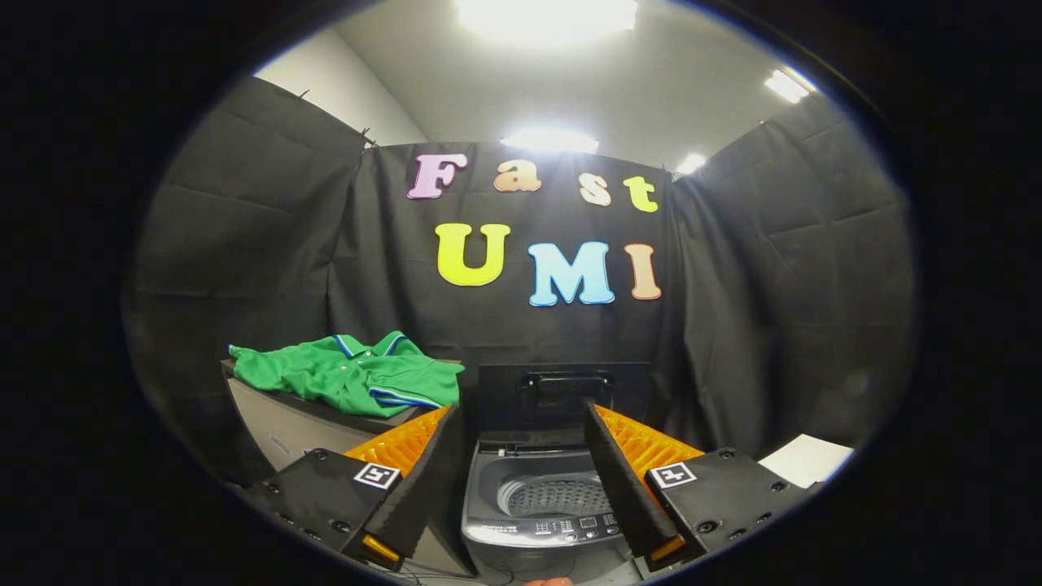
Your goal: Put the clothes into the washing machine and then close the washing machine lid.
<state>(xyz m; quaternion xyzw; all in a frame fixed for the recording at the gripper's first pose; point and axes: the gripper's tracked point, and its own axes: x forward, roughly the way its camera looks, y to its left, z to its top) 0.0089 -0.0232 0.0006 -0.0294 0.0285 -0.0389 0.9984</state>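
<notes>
Black-cloth booth; green shirt (pixel 358 376) on cabinet (pixel 285 423), washer (pixel 541 496) lid up; claw (pixel 521 411) apart.

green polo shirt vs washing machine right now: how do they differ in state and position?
The green polo shirt lies crumpled on a grey cabinet, beyond the tool's left finger; the washing machine stands beside that cabinet, between the fingers. The shirt is soft and bright green; the machine is rigid and grey. The machine's lid stands raised over a bare drum; the shirt is not yet inside. The tool is open, touching neither.

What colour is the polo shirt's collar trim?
Blue and white stripes on the green polo shirt, gripper view; gripper open.
</notes>
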